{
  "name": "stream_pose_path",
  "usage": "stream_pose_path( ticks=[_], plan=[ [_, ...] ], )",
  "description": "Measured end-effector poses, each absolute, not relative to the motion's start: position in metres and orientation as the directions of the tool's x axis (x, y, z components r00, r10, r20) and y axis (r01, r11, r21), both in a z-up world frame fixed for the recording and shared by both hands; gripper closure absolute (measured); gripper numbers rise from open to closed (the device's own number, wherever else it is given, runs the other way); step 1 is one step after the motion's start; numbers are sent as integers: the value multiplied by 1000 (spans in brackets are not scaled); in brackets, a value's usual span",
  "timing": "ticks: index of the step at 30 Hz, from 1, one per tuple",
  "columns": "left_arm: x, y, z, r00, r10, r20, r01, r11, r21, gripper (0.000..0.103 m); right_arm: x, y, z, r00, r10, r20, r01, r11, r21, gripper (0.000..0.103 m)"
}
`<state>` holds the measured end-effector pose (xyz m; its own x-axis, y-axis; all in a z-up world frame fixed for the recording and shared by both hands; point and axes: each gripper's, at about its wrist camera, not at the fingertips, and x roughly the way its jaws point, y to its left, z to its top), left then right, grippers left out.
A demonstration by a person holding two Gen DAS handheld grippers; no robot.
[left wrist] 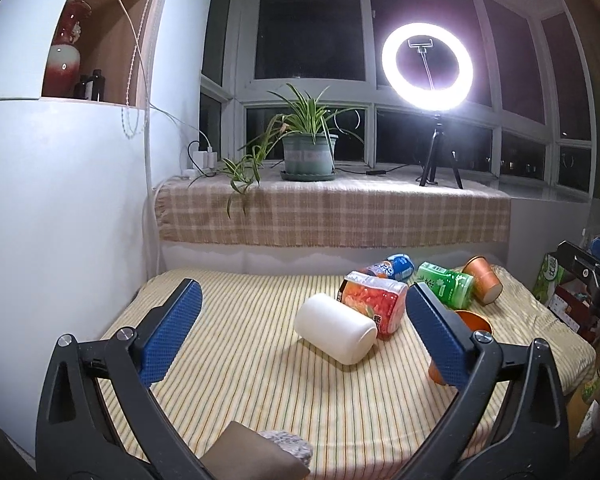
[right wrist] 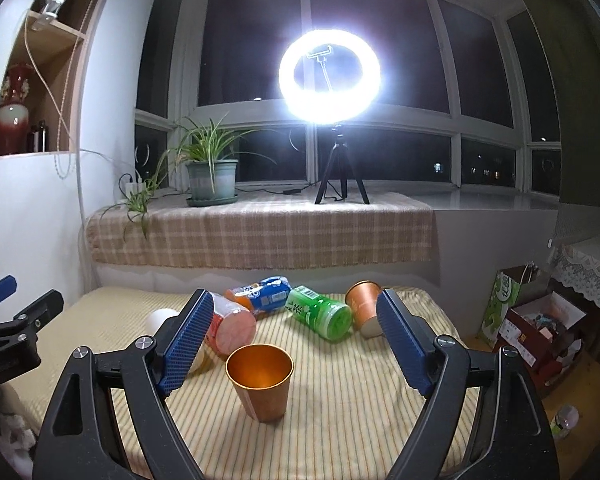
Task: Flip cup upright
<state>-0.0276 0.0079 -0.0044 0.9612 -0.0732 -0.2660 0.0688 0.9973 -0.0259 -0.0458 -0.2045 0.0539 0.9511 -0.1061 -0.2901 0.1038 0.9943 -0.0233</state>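
Cup (right wrist: pixel 259 380) between our right claw's (right wrist: pixel 296 344) pads: shiny copper metal
Pads (right wrist: pixel 188 340): rough blue rubber
Cloth (right wrist: pixel 340 420) beneath: matt striped weave

- An upright cup (right wrist: pixel 259 380) is standing on the striped cloth (right wrist: pixel 340 420), nearest the right wrist camera.
- Behind it, a green bottle (right wrist: pixel 320 312) is lying beside a tipped cup (right wrist: pixel 364 306) on its right.
- A white jar (left wrist: pixel 336 328) is lying left of the snack canister (left wrist: pixel 374 304).

Dark windows (right wrist: pixel 380 40); lit ring light (right wrist: pixel 330 78) on checked sill cloth (right wrist: pixel 260 232); potted plant (left wrist: pixel 308 152); white wall (left wrist: pixel 60 200).
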Motion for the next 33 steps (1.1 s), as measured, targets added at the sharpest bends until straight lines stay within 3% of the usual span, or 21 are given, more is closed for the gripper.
stream_pose_path(
  ticks=[33],
  plan=[
    [-25, 2, -4, 956, -80, -281, 78, 997, -16, 0, -39, -211, 50, 941, -108, -320, 112, 994, -5, 19]
  ],
)
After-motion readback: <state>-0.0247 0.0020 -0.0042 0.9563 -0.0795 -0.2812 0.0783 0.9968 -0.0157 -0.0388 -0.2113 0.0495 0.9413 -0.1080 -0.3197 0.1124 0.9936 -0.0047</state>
